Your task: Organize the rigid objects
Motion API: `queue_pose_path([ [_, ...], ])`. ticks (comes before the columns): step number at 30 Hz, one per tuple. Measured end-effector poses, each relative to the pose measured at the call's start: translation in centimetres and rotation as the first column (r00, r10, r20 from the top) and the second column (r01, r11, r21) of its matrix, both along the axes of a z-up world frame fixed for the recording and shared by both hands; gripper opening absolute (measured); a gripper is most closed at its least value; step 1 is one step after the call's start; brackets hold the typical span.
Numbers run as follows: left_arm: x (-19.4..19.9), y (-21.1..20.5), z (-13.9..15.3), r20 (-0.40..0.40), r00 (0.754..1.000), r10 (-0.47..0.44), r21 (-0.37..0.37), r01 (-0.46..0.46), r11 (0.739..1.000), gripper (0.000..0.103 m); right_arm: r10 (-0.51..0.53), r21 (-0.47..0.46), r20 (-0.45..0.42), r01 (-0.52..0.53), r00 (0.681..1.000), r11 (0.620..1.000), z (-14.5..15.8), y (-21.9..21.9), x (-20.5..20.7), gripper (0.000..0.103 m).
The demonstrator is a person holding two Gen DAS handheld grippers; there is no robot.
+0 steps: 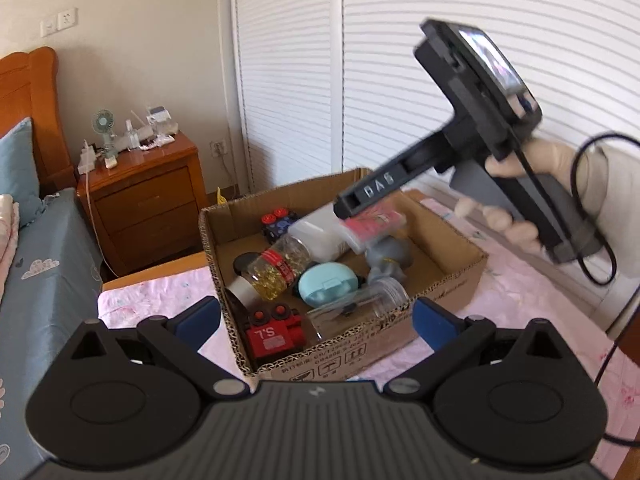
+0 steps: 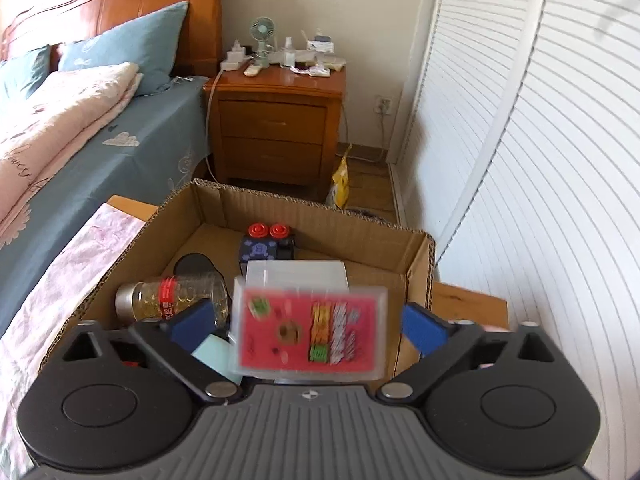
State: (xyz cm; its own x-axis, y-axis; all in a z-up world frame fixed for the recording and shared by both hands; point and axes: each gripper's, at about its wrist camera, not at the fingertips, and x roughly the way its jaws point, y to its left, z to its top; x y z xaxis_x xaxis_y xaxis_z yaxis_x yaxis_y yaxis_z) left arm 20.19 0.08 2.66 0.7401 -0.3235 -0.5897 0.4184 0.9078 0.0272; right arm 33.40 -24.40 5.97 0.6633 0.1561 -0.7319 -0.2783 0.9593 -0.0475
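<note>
A cardboard box (image 1: pixel 452 280) on the pink-clothed table holds a capsule bottle (image 1: pixel 276 268), a red toy block car (image 1: pixel 272 336), a blue-black toy (image 1: pixel 276 222), a teal case (image 1: pixel 326 284), a clear jar (image 1: pixel 360 304), a grey figure (image 1: pixel 386 258) and a white container (image 1: pixel 320 236). My left gripper (image 1: pixel 316 320) is open and empty in front of the box's near wall. My right gripper (image 2: pixel 308 324) is open over the box (image 2: pixel 416 276). A blurred clear case with a red card (image 2: pixel 310 332) lies loose between its fingers, touching neither pad; it also shows in the left wrist view (image 1: pixel 374 226).
A wooden nightstand (image 2: pixel 276 128) with a small fan (image 2: pixel 262 34) and clutter stands behind the box. The bed (image 2: pixel 92 120) with blue sheet and pillows is to the left. White louvred doors (image 2: pixel 540 160) run along the right. A yellow bag (image 2: pixel 340 184) lies on the floor.
</note>
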Motion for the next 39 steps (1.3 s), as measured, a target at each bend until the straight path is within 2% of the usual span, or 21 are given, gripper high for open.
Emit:
queue_pose_path([
  [5,-0.7,0.5,0.6,0.013,0.999,0.053,-0.029,-0.053,0.998,0.102,-0.034,-0.004,-0.018,0.034,0.999,0.999,0.8,-0.4,-3.0,0.103],
  [9,-1.0,1.2,1.0,0.012,0.988,0.157,-0.045,-0.156,0.987,0.102,-0.121,-0.032,-0.027,0.12,0.992,0.992,1.5,-0.8,-6.4,0.103],
  [11,-1.1,1.4,1.2,-0.029,0.975,0.222,-0.035,-0.223,0.974,0.102,-0.172,-0.044,-0.015,0.172,0.985,0.984,1.7,-1.1,-8.9,0.103],
  [15,-1.6,1.9,1.1,-0.117,0.949,0.292,-0.068,-0.301,0.951,0.102,-0.225,-0.034,0.001,0.225,0.974,0.974,1.7,-1.4,-13.1,0.103],
  [18,-2.3,1.7,0.8,-0.142,0.933,0.332,-0.051,-0.341,0.939,0.102,-0.268,-0.009,0.009,0.268,0.963,0.963,1.6,-1.6,-15.5,0.103],
  [24,-3.8,0.8,0.7,-0.149,0.928,0.341,-0.017,-0.347,0.938,0.102,-0.296,0.017,-0.002,0.296,0.955,0.955,1.1,-1.5,-17.9,0.103],
  [30,-4.4,-0.4,1.0,-0.112,0.925,0.364,0.066,-0.358,0.931,0.102,-0.307,0.016,0.008,0.307,0.952,0.952,1.1,-1.4,-18.9,0.103],
  [39,-4.7,-0.6,1.2,-0.112,0.927,0.359,0.067,-0.353,0.933,0.102,-0.303,0.015,0.022,0.302,0.953,0.953,1.6,-1.2,-19.2,0.103],
])
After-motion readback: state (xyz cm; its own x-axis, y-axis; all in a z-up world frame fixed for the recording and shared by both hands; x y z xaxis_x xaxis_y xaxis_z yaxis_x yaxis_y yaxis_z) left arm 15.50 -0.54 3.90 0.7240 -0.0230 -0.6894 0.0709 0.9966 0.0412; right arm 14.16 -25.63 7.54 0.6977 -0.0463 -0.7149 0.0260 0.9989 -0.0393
